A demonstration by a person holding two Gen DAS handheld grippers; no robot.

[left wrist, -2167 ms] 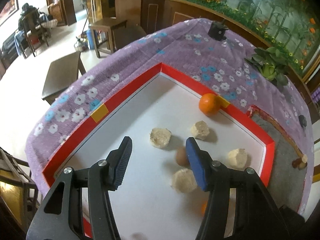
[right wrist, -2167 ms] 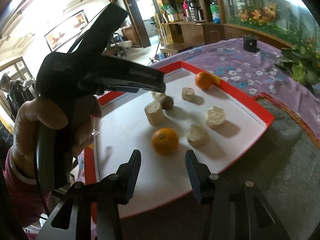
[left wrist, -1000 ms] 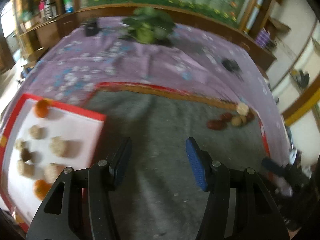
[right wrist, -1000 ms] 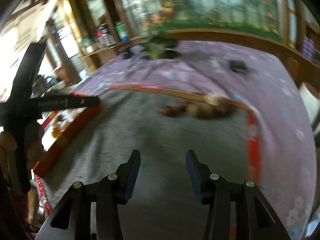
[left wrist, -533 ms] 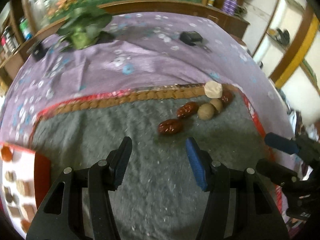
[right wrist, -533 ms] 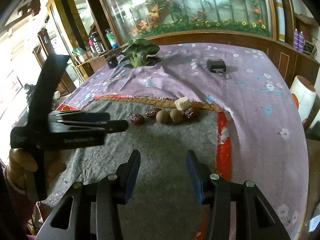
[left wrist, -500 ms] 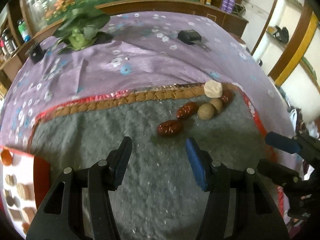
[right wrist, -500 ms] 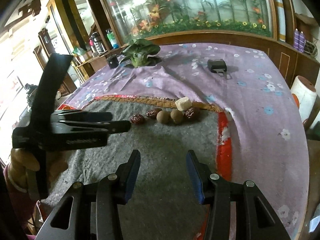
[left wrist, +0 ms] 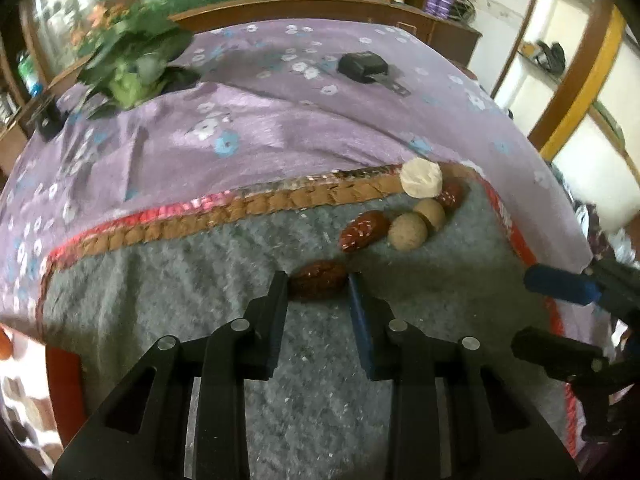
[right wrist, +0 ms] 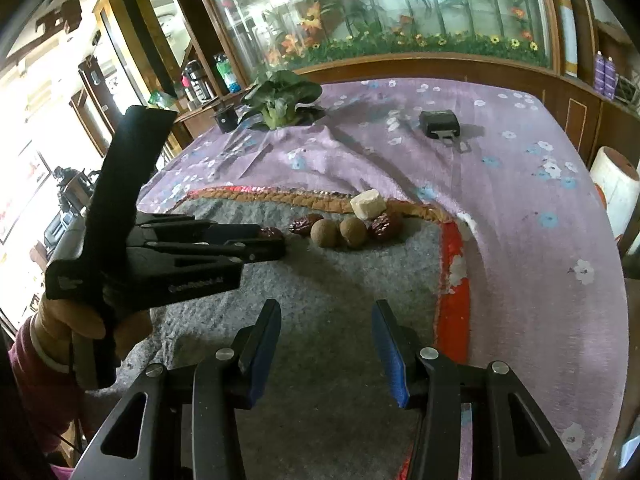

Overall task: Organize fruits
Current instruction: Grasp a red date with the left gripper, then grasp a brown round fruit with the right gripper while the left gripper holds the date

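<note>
Red date: lies on the grey felt mat, nearest of the fruit row, between the left gripper's fingers.
Left gripper: jaws closing, both pads at the date's ends, seemingly in contact.
Fruit row: at 1 o'clock from the date, a second red date, two brown round fruits, a third date, a pale block.
Right gripper: jaws apart, empty, hovering over bare mat.
Progress: judged early; one fruit being gripped, not lifted, the row unsorted.
Unclear: white tray at 9 o'clock cut off; its contents blurred.
</note>
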